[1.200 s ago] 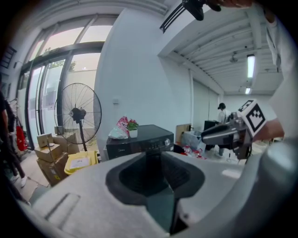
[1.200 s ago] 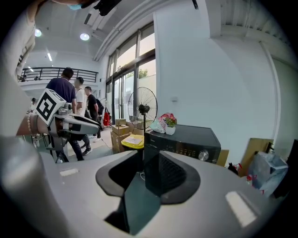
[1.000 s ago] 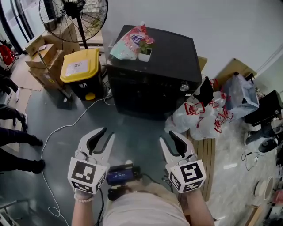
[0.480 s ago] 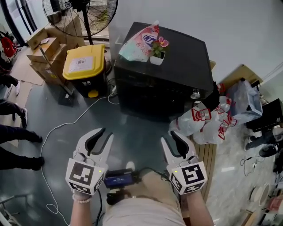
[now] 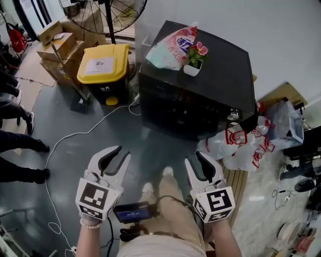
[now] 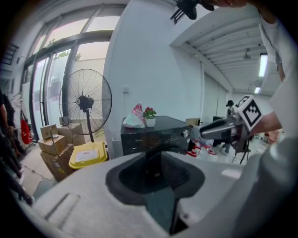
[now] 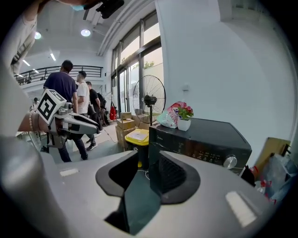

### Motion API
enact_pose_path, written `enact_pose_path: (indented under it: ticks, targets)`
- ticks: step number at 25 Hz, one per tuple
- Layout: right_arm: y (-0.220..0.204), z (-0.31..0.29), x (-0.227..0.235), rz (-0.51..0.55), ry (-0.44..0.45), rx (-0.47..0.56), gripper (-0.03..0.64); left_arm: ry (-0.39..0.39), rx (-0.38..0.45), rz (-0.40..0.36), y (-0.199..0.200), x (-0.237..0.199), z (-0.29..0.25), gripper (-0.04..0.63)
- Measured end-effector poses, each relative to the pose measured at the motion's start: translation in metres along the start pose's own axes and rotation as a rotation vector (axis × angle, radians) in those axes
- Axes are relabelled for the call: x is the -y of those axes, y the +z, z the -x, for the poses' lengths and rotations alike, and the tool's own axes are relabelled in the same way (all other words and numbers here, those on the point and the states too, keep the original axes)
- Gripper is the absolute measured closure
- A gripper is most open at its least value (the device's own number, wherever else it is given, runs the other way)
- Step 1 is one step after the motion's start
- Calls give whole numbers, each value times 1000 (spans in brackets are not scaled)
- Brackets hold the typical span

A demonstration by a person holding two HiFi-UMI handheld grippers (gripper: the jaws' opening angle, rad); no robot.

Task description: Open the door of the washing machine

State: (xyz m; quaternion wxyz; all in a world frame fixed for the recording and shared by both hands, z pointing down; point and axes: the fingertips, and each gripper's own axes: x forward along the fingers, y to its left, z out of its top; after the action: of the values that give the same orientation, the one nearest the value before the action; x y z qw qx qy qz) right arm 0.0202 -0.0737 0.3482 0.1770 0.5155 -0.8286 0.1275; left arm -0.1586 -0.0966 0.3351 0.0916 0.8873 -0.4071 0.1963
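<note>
The black washing machine (image 5: 200, 85) stands against the white wall, its dark front door (image 5: 185, 113) shut and a silver knob (image 5: 232, 116) at its right. A plastic bag (image 5: 173, 47) and a small flower pot (image 5: 193, 62) rest on its top. My left gripper (image 5: 120, 152) and right gripper (image 5: 195, 158) hover side by side over the floor, well short of the machine, both open and holding nothing. In the left gripper view the machine (image 6: 153, 135) shows beyond the jaws, as it does in the right gripper view, where the washing machine (image 7: 205, 144) is ahead.
A yellow-lidded bin (image 5: 104, 70), cardboard boxes (image 5: 60, 52) and a standing fan (image 5: 103, 12) are left of the machine. A white cable (image 5: 75, 138) snakes over the floor. Plastic bags (image 5: 235, 145) pile at the machine's right. People's legs (image 5: 15, 145) stand at the left edge.
The person has stepped toward the machine, a foot now showing between the grippers. Both grippers came nearer the machine and a little lower, jaws unchanged.
</note>
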Motion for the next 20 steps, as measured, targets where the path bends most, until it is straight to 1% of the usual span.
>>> enact_pose_path:
  ticks: [4, 9, 15, 20]
  targets:
    - [-11, -16, 10, 4, 32, -31, 494, 5, -34, -14, -10, -4, -20, 500]
    - [-22, -35, 28, 17, 65, -60, 493, 3, -60, -1, -19, -7, -51, 497]
    - [-32, -58, 48, 27, 73, -85, 494, -10, -82, -11, -32, -12, -89, 489]
    - [-45, -76, 63, 22, 74, -92, 494, -45, -126, -45, -52, -16, -126, 483]
